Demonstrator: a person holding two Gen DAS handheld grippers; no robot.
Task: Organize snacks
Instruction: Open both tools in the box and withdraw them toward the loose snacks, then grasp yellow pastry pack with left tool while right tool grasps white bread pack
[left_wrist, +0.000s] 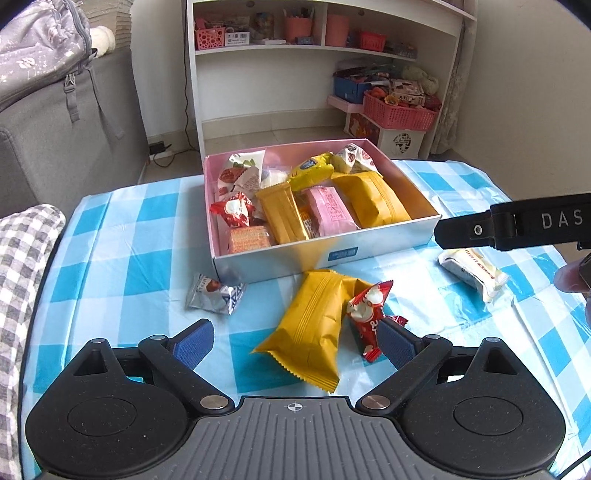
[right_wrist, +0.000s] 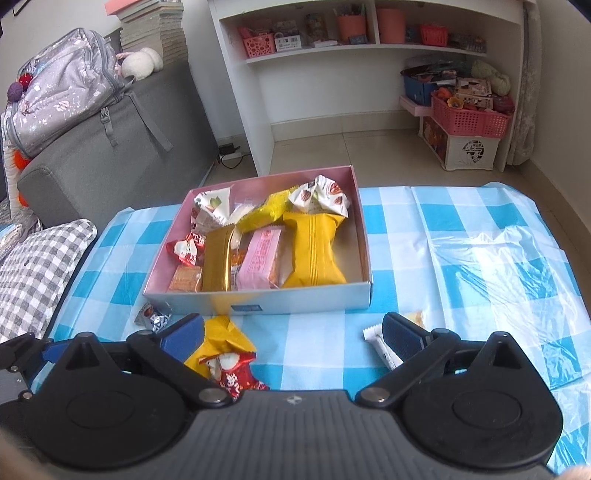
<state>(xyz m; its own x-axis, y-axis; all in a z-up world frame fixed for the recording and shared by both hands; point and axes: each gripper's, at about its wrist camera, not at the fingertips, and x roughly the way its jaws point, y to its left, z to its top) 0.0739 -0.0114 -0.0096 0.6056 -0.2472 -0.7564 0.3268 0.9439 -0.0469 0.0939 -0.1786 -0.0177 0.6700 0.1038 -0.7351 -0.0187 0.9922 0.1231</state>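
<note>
While both grippers' fingers (left_wrist: 194, 345) gape empty, four snacks (left_wrist: 308, 332) lie outside one box (left_wrist: 325, 254).

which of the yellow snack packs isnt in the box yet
The yellow pack lying on the checked tablecloth before the box, touching a red candy; the others lie inside.

Straight ahead of the hand-held gripper, past the far edge of the surface (right_wrist: 461, 221) with its blue-and-white checked cloth, a white shelf unit (right_wrist: 258, 70) stands against a pale wall (left_wrist: 528, 74). Its upper shelves hold pink baskets (right_wrist: 259, 45) and salmon pots (right_wrist: 390, 25); down to the right sits a pink crate (right_wrist: 469, 119) on a white carved box (right_wrist: 471, 151). The floor (right_wrist: 332, 147) is beige tile. Off to the left stands a grey sofa (right_wrist: 110, 166) bearing a patterned backpack (right_wrist: 62, 96), with stacked books (right_wrist: 155, 29) behind. Soft daylight fills the room.
</note>
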